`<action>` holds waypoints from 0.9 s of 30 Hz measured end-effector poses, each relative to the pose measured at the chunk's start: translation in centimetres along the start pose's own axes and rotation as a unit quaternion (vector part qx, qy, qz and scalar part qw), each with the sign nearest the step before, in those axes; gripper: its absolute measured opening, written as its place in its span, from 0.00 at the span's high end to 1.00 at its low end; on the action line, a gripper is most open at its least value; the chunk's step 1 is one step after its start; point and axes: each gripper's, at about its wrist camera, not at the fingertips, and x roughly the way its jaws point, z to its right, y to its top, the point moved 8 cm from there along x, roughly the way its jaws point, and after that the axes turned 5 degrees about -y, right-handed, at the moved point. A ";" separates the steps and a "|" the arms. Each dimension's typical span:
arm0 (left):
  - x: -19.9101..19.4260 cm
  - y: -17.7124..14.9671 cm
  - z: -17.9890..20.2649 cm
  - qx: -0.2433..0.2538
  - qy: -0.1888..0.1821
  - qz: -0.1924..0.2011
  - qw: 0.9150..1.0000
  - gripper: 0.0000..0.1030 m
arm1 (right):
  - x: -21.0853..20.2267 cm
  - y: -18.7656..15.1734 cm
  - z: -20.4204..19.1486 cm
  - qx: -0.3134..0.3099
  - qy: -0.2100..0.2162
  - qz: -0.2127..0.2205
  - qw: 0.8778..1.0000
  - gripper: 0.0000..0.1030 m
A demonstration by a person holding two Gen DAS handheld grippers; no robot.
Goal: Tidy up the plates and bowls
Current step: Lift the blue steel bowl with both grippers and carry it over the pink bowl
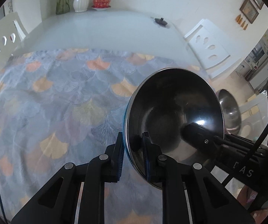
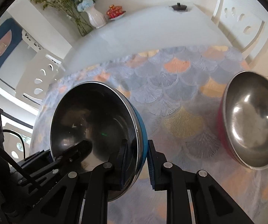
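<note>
While pinching opposite rims, left gripper [image 1: 132,149], right gripper [image 2: 136,160], nearly closed on blue bowl [image 1: 173,115].

Blue bowl [image 1: 173,115] hides part of red bowl [image 1: 230,112] in left view — red bowl's underside unseen. Far-edge lidded dish [image 2: 115,12] too small to read; bench [image 2: 143,28] cloth motion-blurred.

Blue-sided steel bowl [image 2: 96,123], tilted, lifted
</note>
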 end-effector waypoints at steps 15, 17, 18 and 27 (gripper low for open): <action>-12.7 -6.3 3.3 0.024 -0.005 0.065 0.998 0.85 | -13.1 -6.1 -4.6 0.012 0.025 0.063 0.998 0.82; -14.1 -7.4 3.6 0.027 -0.005 0.070 0.997 0.85 | -14.3 -7.3 -4.9 0.007 0.024 0.066 0.998 0.82; -14.6 -8.0 3.9 0.028 -0.006 0.071 0.997 0.85 | -14.9 -8.0 -5.1 0.006 0.023 0.067 0.998 0.82; -14.9 -13.4 4.9 0.038 -0.003 0.046 0.998 0.85 | -15.4 -14.3 -4.0 0.024 0.001 0.019 1.000 0.82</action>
